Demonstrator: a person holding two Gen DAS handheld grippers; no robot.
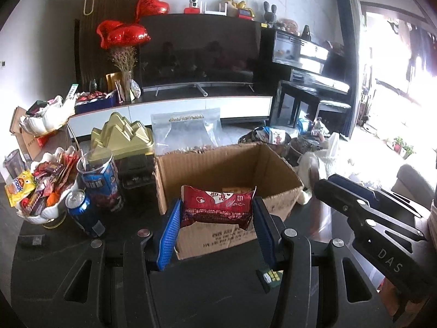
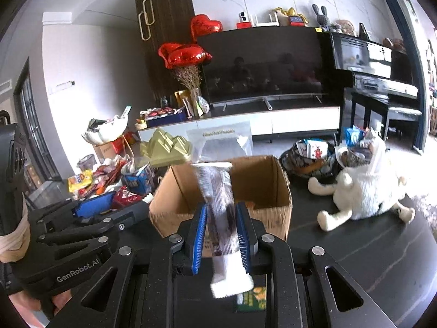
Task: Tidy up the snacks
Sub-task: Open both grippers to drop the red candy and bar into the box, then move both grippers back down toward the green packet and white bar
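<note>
- Left gripper (image 1: 217, 220): fingers pinch a red packet (image 1: 217, 205) by its two ends, held level over the near edge of the box (image 1: 284, 169).
- Right gripper (image 2: 220, 235): fingers pinch a long clear-and-dark wrapper (image 2: 217, 191), upright and blurred, in front of the box's near wall.
- Box: open cardboard, on the dark table (image 2: 355, 246); an orange item shows at the bottom, the rest of the contents hidden.
- Not yet sorted: white bowl (image 1: 49, 213) heaped with packets, blue can (image 1: 82, 210), blue tube (image 1: 101, 180), gold tin (image 1: 120, 136), clear zip bag (image 1: 185, 131).
- Progress, as judged: early to middle; two snacks in hand near the box, neither yet dropped, many left on the table.
</note>
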